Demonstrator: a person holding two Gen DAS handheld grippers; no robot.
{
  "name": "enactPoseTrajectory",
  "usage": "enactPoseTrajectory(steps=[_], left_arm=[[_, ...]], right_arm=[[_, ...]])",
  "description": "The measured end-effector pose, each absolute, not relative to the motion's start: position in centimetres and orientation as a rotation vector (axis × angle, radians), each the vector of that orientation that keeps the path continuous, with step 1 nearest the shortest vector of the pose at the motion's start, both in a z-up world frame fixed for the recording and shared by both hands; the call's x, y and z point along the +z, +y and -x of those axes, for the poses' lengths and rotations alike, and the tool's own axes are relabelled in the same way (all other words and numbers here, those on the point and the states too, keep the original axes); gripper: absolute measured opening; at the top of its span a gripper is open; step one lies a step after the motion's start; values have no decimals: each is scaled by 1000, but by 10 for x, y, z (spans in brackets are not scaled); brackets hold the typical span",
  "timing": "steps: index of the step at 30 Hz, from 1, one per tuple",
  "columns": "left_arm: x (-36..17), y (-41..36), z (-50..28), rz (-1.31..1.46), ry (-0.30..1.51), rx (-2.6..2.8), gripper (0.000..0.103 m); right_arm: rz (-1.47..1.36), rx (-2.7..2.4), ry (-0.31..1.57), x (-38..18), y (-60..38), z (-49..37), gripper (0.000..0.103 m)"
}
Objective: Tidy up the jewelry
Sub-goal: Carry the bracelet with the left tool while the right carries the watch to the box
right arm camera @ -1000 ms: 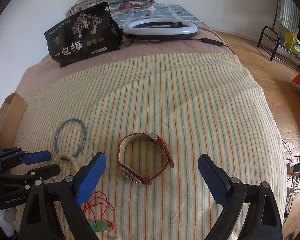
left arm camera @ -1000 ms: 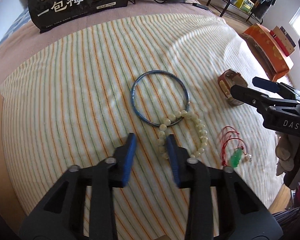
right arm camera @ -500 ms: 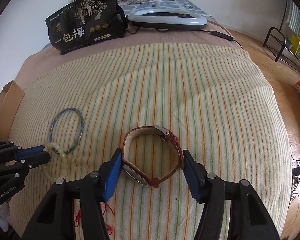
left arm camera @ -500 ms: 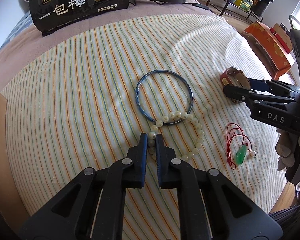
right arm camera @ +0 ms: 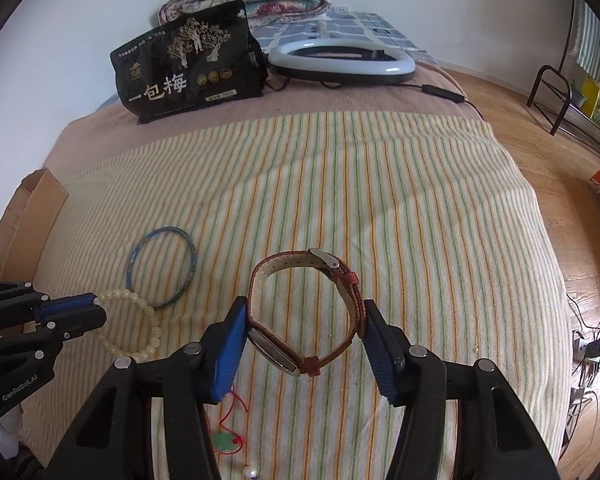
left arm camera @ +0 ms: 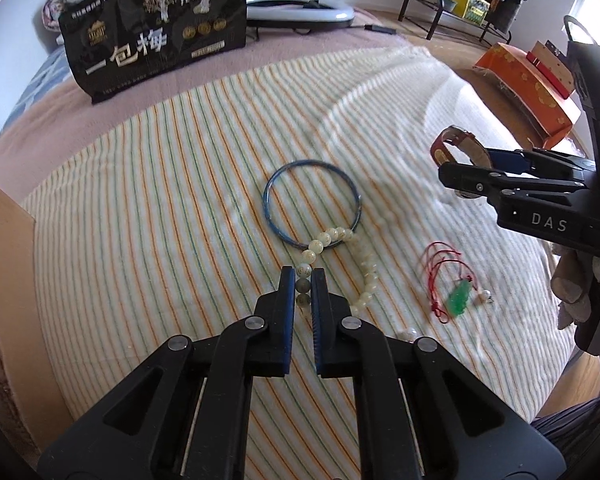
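My left gripper [left arm camera: 303, 276] is shut on the pale bead bracelet [left arm camera: 362, 258], whose far end hangs over the blue bangle [left arm camera: 312, 208] on the striped blanket. It shows in the right wrist view too [right arm camera: 148, 316]. My right gripper [right arm camera: 304, 312] is shut on the red-strap watch [right arm camera: 300, 308] and holds it above the blanket; the left wrist view shows the watch [left arm camera: 458, 148] lifted. A red cord with a green pendant [left arm camera: 458, 292] lies at the right.
A cardboard box [left arm camera: 0, 280] stands at the left edge of the bed. A black snack bag [right arm camera: 188, 64] and a ring light [right arm camera: 340, 60] lie at the back. An orange box [left arm camera: 528, 84] sits on the floor. A loose pearl [right arm camera: 250, 471] lies near the pendant.
Both grippers have closed: the left on the bead bracelet, the right on the watch. Both have lifted their pieces off the blanket, the bracelet stretching out from the bangle.
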State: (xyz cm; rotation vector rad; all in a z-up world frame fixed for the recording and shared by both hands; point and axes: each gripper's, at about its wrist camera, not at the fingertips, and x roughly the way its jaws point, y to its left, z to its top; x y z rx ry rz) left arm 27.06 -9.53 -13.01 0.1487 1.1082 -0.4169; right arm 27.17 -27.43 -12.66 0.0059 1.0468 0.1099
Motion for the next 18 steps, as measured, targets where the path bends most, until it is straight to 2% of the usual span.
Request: enactPoseTrajectory(steps=[18], left_arm=[[-82,-51,-261,-54,992,-372,5]], right_arm=[[59,168,956,-85,-236,-254,57]])
